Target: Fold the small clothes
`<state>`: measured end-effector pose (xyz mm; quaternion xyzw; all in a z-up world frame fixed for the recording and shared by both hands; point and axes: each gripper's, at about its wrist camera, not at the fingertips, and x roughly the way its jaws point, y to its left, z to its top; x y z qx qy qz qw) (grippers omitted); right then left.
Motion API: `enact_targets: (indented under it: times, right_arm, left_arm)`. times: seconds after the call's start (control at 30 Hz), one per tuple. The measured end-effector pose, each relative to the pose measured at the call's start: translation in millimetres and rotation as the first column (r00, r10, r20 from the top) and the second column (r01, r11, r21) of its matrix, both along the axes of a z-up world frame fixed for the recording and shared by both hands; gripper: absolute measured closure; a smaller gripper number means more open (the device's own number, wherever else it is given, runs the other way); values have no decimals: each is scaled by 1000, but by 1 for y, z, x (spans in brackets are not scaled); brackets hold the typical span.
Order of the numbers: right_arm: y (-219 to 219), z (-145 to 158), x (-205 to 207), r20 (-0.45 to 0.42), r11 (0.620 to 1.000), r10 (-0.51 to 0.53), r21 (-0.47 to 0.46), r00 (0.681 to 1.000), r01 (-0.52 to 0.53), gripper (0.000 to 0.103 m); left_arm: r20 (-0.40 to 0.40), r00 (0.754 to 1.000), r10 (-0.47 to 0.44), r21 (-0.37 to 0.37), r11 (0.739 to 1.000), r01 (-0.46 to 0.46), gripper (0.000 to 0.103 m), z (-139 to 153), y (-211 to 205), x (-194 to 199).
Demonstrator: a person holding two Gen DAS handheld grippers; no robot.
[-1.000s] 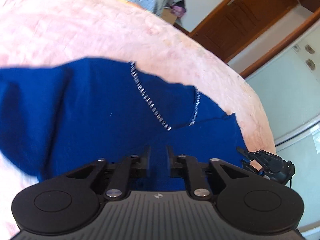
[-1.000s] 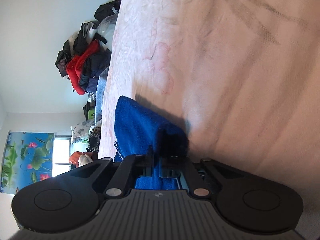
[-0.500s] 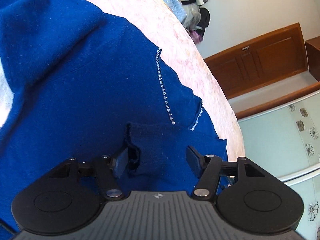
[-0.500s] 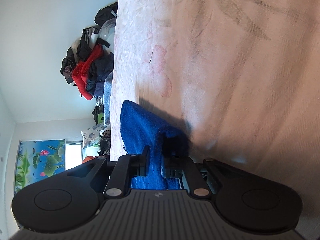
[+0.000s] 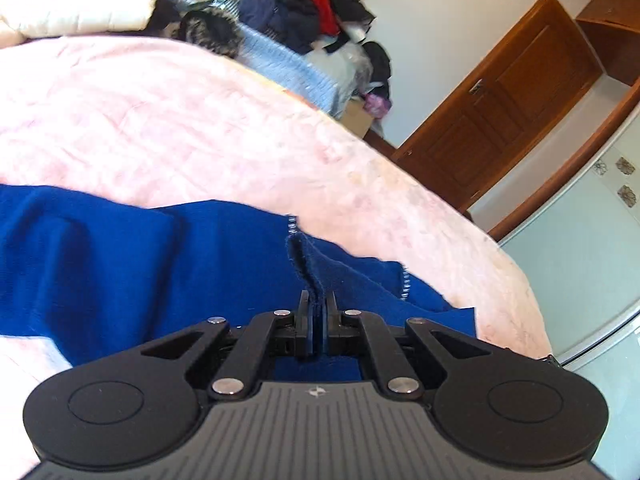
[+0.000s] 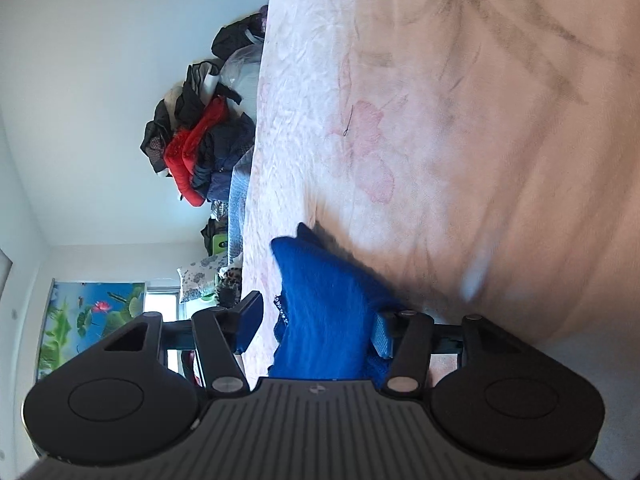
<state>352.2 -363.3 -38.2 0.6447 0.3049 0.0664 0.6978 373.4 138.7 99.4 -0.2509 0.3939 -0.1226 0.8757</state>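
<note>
Left wrist view: my left gripper (image 5: pixel 316 312) has its fingers drawn together, with a raised fold of the blue garment (image 5: pixel 160 264) pinched between them. I read the fold as standing up from the fingertips, its edge ragged-looking. From that pinch point, the rest of the garment spreads out to the left and lies on the pink bedspread (image 5: pixel 200 132), with one smaller flap reaching right of the gripper. I note short runs of small silvery studs (image 5: pixel 406 282) on the cloth just right of the pinched fold. Beyond the garment, at the far edge of the bedspread, I see a heap of clothes (image 5: pixel 296 4) with red and dark pieces on top. A brown wooden door (image 5: pixel 500 112) stands to the right of that heap.

Right wrist view: my right gripper (image 6: pixel 316 324) has its fingers spread wide apart. A bunched part of the blue garment (image 6: pixel 328 308) sits in the gap between them. It touches the right finger (image 6: pixel 382 336); the left finger (image 6: pixel 248 320) stands clear of it. I cannot tell whether the cloth rests on the gripper body. The garment lies against the pink bedspread (image 6: pixel 440 120), which fills the frame right of it. Left of the garment I see the heap of clothes (image 6: pixel 200 152) against a pale wall, and a lotus picture (image 6: pixel 92 312) lower down.
</note>
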Motion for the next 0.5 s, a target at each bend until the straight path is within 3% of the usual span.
enact_targets:
  times: [0.13,0.17,0.23,0.37,0.43,0.5]
  right_arm:
    - [8,2,5,-46,992,17,-123,999,-22,74]
    - [10,1,6,-55,990,21,-137,998,-29,93]
    - [12,6,4,-58,981,35,-187,998,-45,93]
    - [21,33,-7,58,954,91,-290,994,-71,93]
    - [26,27,-3,17,942,153,-303,988,-141,92]
    - [29,15,2,-50,935,196,-291,979,-202,87]
  left_arm:
    - [-123,992,24,79,997,-14,99,-34,5,7]
    - [-139,990,36,93,995,-23,99,-42,4,6]
    - [-134,990,51,95,995,-38,99,-45,9,-1]
    - [-88,992,87,93,993,-79,99,-33,20,-8]
    - [-117,986,122,122,987,-108,99,-39,26,-1]
    - [-144,980,140,100,987,-126,99,-48,35,3]
